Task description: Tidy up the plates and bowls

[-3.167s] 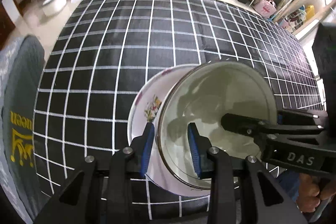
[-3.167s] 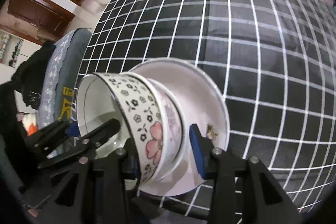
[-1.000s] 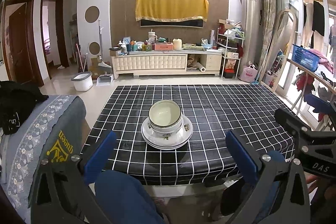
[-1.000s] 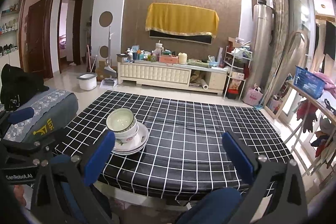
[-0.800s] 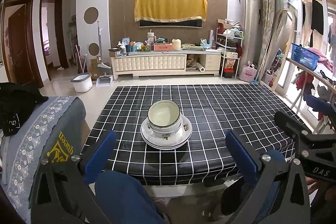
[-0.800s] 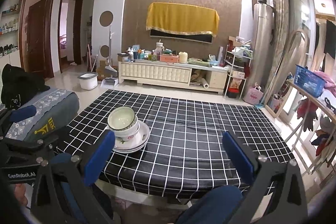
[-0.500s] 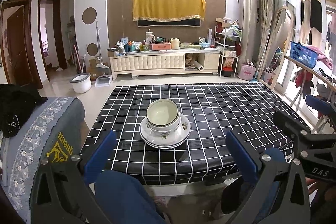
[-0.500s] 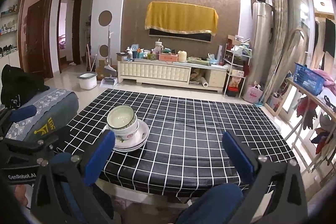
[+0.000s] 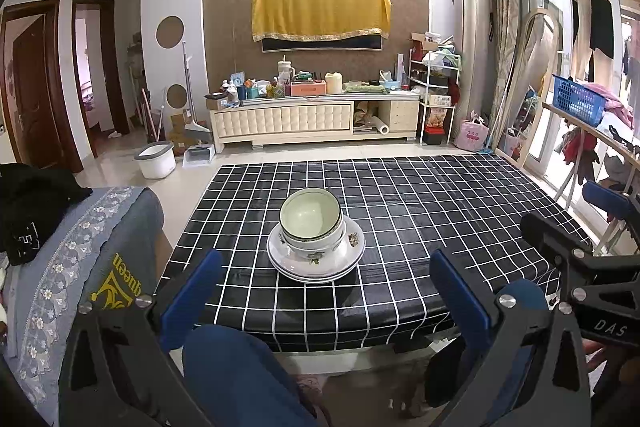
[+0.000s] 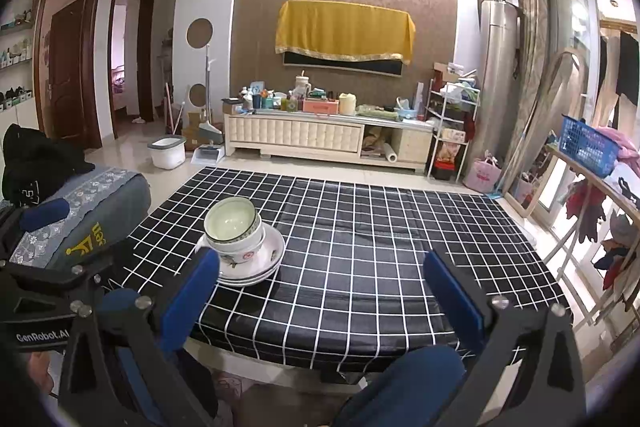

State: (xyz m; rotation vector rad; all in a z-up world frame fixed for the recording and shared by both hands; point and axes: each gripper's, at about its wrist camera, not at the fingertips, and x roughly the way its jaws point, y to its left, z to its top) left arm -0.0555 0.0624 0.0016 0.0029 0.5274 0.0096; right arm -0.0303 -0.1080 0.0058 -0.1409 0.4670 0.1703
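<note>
Nested bowls (image 9: 311,223) (image 10: 234,227) sit upright in stacked white floral plates (image 9: 352,251) (image 10: 272,255) on the black checked table (image 9: 420,211) (image 10: 360,247), near its front left part. My left gripper (image 9: 324,287) hangs open in front of the table's near edge, well back from the stack, holding nothing. My right gripper (image 10: 320,287) is likewise open and empty, off the table's front edge with the stack ahead to its left. Each gripper shows at the edge of the other's view.
A grey-blue covered sofa arm (image 9: 80,267) with a black garment (image 9: 32,203) stands left of the table. The person's blue-trousered knees (image 9: 236,371) lie below the grippers. A cream TV cabinet (image 9: 312,119) lines the far wall; a rack with a blue basket (image 9: 576,99) is right.
3.2 s ago both grippers held the bowl over the plate. Both have since let go and drawn back off the table; over the last second the views barely shift.
</note>
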